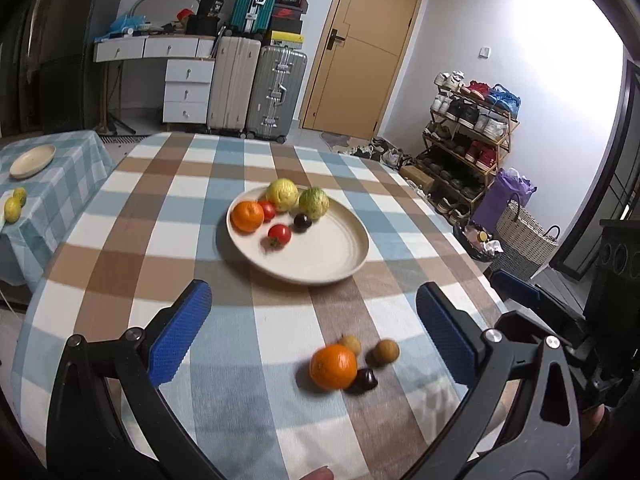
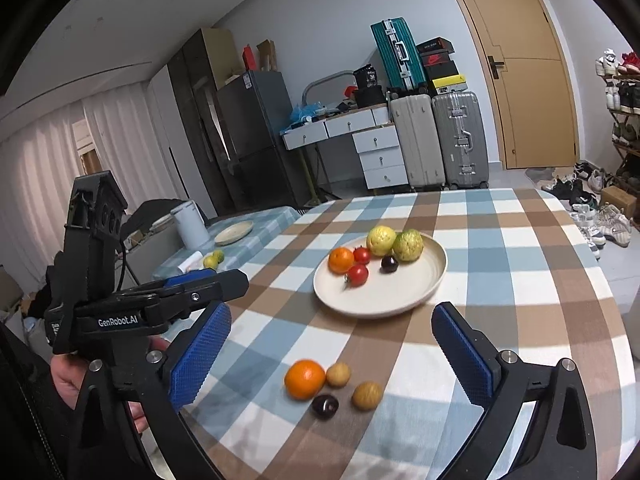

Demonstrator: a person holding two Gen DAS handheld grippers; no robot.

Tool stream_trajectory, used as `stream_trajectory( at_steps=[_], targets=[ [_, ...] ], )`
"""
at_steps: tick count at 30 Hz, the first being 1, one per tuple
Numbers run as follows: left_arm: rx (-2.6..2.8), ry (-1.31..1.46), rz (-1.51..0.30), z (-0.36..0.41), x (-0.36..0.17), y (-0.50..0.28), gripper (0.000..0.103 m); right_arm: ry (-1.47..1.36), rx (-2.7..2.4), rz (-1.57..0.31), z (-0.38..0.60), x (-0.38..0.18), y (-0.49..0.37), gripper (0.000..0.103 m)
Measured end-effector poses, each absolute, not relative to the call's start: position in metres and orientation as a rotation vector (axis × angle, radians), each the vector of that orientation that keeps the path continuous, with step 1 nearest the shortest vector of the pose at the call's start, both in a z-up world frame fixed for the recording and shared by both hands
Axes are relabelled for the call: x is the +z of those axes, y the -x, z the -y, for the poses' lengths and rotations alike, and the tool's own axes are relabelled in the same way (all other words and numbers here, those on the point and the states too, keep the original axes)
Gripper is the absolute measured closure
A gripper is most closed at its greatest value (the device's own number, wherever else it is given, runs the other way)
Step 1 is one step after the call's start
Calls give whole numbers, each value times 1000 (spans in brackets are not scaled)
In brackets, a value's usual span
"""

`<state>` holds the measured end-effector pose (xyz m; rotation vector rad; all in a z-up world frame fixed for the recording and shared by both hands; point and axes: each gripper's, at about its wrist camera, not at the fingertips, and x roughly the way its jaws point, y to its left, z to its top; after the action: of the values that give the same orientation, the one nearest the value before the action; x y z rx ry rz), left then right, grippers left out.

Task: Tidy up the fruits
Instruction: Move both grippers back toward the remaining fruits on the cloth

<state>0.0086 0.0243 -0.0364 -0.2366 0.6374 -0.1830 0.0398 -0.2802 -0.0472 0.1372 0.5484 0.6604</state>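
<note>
Currently, left wrist view: left gripper (image 1: 314,328) fingers wide apart, empty; six fruits on plate (image 1: 320,264).
Right wrist view: right gripper (image 2: 332,356) fingers spread, empty.
Remaining: orange (image 2: 305,379) and three small fruits loose on worktop (image 2: 520,280), near plate.

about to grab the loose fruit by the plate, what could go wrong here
The orange, two tan fruits and dark fruit sit bunched together, so open jaws closing on one could knock the others rolling across the tablecloth. The plate is crowded on its far side; a dropped fruit may bump the tomatoes.
</note>
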Motion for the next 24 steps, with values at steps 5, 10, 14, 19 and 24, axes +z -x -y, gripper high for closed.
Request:
stream_trajectory(
  at_steps=[5,10,14,19,24],
  targets=[
    [-168,248,-648,-30,-49,5,1,-142,652,-565,280,-58,-25,1],
    [-170,261,-689,-32,-70,11,1,-137,649,-598,279,-73,-16,1],
    [-198,262,-751,-27,-92,6,1,-134,639,-628,278,-88,-11,1],
    [-224,270,-788,-21,-108,-6,1,-132,619,-665,280,-106,-8,1],
    [-235,267,-816,-17,-121,-22,1,-133,607,-691,282,-118,-10,1]
  ],
)
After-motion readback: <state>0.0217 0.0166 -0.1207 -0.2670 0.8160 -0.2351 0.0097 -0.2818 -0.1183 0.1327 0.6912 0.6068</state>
